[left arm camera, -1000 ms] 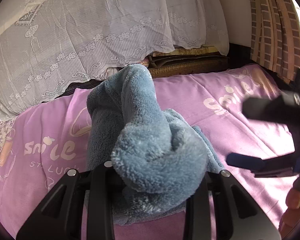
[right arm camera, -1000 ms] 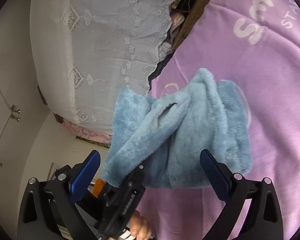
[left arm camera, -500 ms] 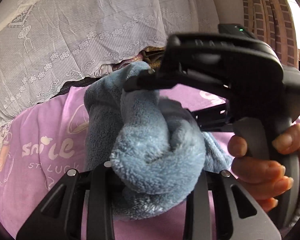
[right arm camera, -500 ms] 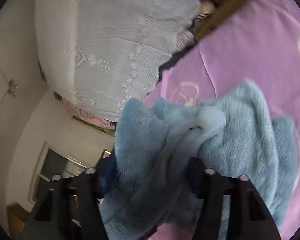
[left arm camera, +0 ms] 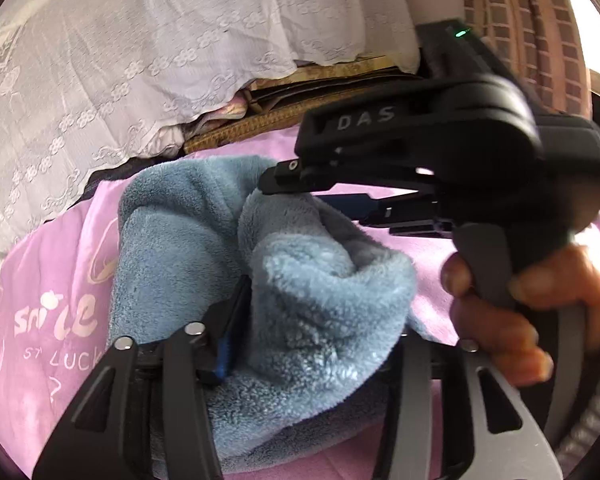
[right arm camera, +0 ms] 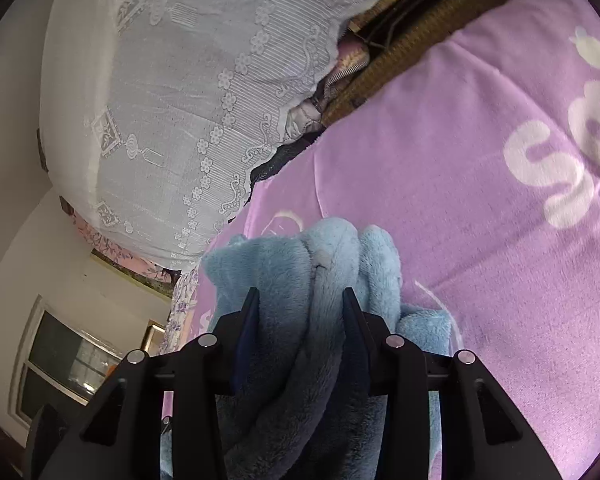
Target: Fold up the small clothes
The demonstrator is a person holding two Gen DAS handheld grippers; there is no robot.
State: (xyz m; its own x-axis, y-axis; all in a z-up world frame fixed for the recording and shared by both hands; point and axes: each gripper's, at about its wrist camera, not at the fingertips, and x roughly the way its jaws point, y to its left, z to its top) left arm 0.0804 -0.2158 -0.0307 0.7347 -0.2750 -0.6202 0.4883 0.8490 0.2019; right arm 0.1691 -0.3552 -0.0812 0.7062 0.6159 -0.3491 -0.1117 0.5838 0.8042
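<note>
Both grippers, left [left arm camera: 312,312] and right [right arm camera: 298,304], clamp the bunched blue cloth [left arm camera: 188,240] above the purple blanket [right arm camera: 460,184]; open blanket rightward.

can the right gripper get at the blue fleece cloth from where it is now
Probably yes: the right gripper already has its fingers closed around a bunched fold of the blue fleece cloth, with nothing between them. The left gripper holds another part.

Purple blanket [right arm camera: 440,184] w/ white lettering covers the bed. Far side: white lace cloth [left arm camera: 140,60] draped over bulky stuff, brown woven mat [left arm camera: 260,124] under it. Brick-pattern curtain [left arm camera: 540,20] far right, daylight beside it. Pale wall [right arm camera: 16,240] w/ dark window [right arm camera: 60,356] at left in right-wrist view.
</note>
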